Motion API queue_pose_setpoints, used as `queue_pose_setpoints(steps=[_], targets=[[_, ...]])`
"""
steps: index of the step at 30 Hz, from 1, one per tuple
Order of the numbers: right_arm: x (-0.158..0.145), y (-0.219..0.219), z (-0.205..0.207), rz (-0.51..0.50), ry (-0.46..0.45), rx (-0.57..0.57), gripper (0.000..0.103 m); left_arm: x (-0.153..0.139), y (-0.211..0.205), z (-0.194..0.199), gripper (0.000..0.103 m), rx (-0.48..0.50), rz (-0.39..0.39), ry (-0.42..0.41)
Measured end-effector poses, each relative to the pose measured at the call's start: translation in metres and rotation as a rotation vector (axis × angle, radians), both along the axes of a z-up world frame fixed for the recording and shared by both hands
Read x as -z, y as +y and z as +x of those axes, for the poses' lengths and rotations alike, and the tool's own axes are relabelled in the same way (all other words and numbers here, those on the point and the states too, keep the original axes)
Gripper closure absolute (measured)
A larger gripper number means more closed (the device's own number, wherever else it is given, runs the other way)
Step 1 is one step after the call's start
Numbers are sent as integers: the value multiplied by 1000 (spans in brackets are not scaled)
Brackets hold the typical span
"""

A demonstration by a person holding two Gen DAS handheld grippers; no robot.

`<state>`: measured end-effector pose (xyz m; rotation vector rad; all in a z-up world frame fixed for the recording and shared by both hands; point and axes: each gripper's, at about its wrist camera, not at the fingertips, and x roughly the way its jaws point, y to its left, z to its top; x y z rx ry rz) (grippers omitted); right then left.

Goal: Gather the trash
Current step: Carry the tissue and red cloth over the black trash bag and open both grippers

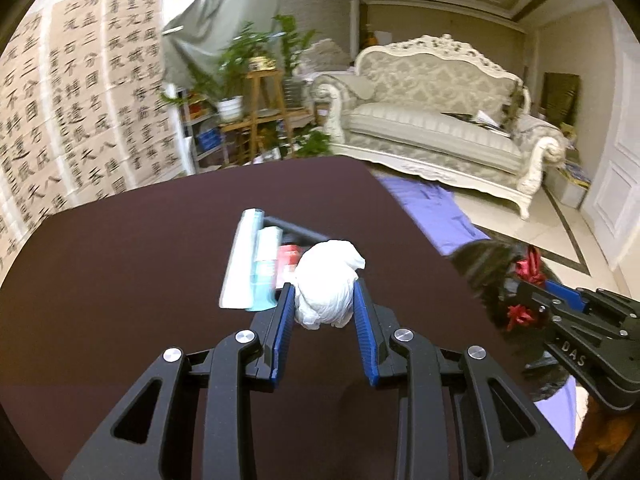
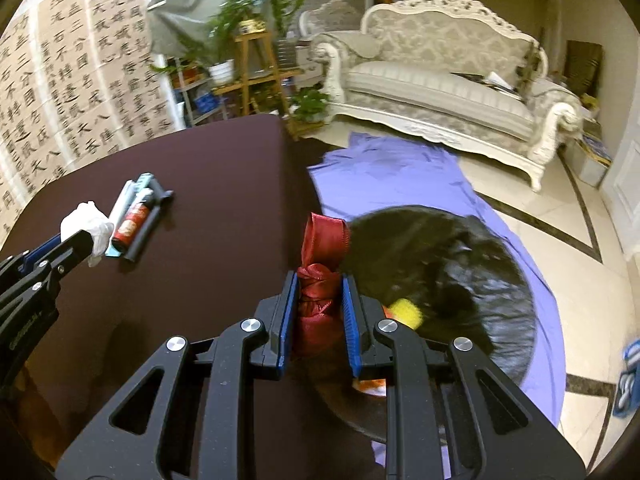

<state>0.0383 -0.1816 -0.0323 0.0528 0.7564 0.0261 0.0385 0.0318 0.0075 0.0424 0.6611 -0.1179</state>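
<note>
Left fingers (image 1: 322, 300) pinch white wad (image 1: 328, 280) | right fingers (image 2: 318, 300) clamp red ribbon (image 2: 320, 276)

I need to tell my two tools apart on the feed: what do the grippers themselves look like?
Both look identical. The left gripper and the right gripper have matte black linkage arms with triangular cut-outs and round silver pivot bolts. Their fingers are black with ribbed blue pads. White lettering marks the side of each body. No cables, hands or sleeves are in view.
</note>
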Motion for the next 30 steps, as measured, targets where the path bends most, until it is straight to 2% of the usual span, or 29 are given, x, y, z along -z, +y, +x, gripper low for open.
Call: queue_pose_setpoints(steps=[13,24,30], targets=[[5,-68,-6,-3,-20,123,82,6,-95,6,73,158,47,-21],[15,-90,3,19,-7,152,82,18,-137,19,73,175,109,-5],[20,-99,6,26,2,159,81,24,-150,26,72,190,117,19]])
